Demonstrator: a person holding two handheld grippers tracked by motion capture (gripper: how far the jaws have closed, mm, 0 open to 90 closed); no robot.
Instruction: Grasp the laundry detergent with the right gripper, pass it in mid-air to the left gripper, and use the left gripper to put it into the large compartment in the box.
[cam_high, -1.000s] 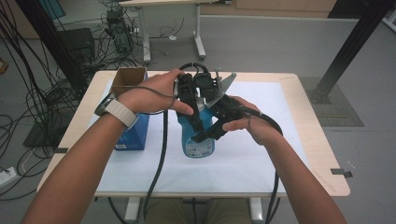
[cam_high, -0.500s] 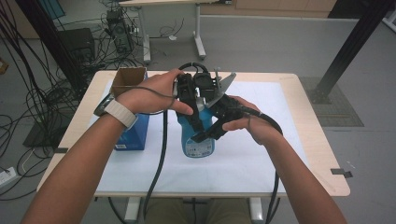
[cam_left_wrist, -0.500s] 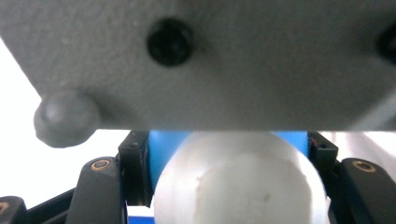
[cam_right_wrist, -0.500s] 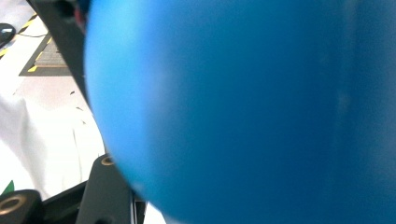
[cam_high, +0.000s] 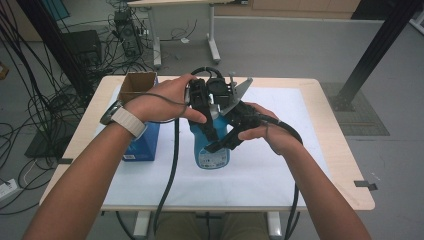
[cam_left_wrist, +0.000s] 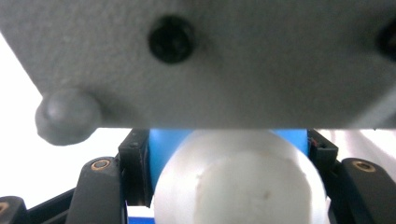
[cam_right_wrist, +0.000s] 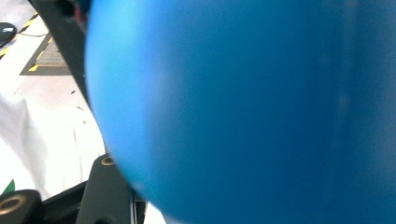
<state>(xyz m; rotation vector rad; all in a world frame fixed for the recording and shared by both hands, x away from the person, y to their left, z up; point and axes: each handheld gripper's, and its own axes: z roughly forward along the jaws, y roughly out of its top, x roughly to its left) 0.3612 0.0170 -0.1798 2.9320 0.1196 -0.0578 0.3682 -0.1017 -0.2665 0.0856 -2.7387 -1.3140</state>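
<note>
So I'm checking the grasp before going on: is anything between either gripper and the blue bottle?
Nothing visible is. The left gripper has its jaws around the white cap of the blue bottle, and the right gripper is pressed up against the bottle's blue body; whether it is clamped I cannot tell.

An open cardboard box (cam_high: 136, 80) stands at the table's far left corner, beyond the wrist-side of the left hand's fingers. A dark blue carton (cam_high: 142, 141) stands just under that wrist, left of the fingers. A white sheet (cam_high: 235, 177) covers most of the wooden table (cam_high: 345, 165), spreading below and to the right of the fingers. Tangled black cables (cam_high: 35, 100) lie on the grey floor at far left. A second table's white legs (cam_high: 212, 35) stand beyond.
</note>
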